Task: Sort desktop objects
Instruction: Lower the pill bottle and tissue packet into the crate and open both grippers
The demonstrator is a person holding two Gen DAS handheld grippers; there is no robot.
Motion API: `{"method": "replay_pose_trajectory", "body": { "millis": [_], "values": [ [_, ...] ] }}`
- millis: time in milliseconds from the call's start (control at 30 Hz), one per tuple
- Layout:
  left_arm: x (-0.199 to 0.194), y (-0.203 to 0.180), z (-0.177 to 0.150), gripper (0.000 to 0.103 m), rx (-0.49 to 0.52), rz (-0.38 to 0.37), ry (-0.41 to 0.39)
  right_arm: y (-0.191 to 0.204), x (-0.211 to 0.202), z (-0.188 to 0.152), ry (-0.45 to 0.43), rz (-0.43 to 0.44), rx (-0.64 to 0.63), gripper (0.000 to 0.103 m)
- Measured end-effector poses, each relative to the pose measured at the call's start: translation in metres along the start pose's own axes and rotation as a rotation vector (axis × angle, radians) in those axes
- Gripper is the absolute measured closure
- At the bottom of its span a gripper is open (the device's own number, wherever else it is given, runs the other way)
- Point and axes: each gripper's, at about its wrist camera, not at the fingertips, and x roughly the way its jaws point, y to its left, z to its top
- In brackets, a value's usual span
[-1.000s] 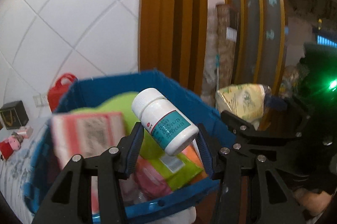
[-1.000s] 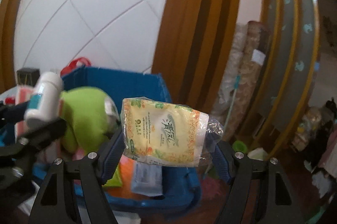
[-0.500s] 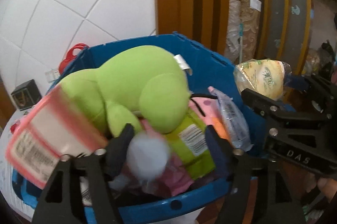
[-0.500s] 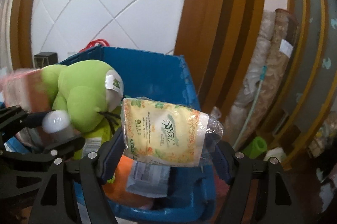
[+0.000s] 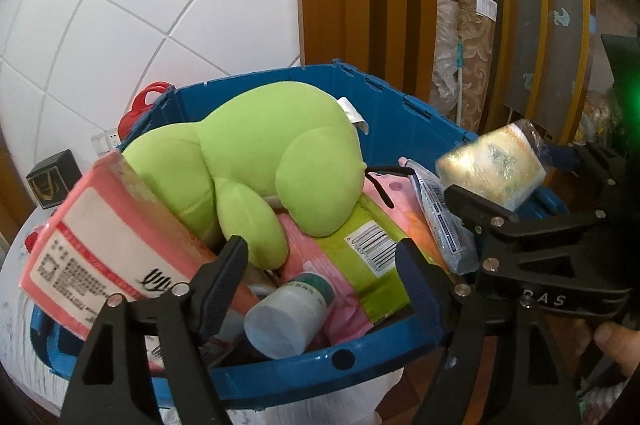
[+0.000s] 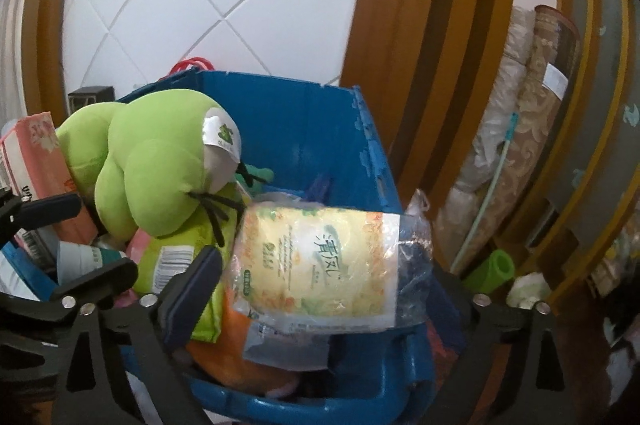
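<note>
The blue bin (image 5: 280,373) is filled with a green plush toy (image 5: 264,161), a pink box (image 5: 116,241) and the white bottle (image 5: 288,317). The bottle is released by the left gripper (image 5: 320,281), whose jaws have just opened. The tissue pack (image 6: 320,265) is let go above the bin by the just-opened right gripper (image 6: 324,289).

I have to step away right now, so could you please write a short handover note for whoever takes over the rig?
Left gripper: jaws have just opened, nothing between the pads; the white pill bottle it let go of lies on its side in the blue bin.
Right gripper: jaws have just opened wide; the tissue pack sits between them, apparently loose, above the bin's contents.
Also in the bin: green plush toy, pink box.
Done: bottle dropped in.
Left: confirm the tissue pack settles inside, then pull both grippers back.
</note>
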Motion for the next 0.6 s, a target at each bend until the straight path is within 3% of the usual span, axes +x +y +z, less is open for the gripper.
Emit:
{"method": "replay_pose_trajectory", "body": {
  "millis": [300,600],
  "values": [
    [-0.023,-0.003,-0.001,0.025,0.009,0.029,-0.039,0.001,-0.017,-0.003,-0.025,-0.014,-0.011,0.000],
    [-0.075,0.002,-0.004,0.014,0.002,0.079,-0.144,0.002,-0.045,-0.007,-0.079,-0.035,0.007,0.000]
  ]
}}
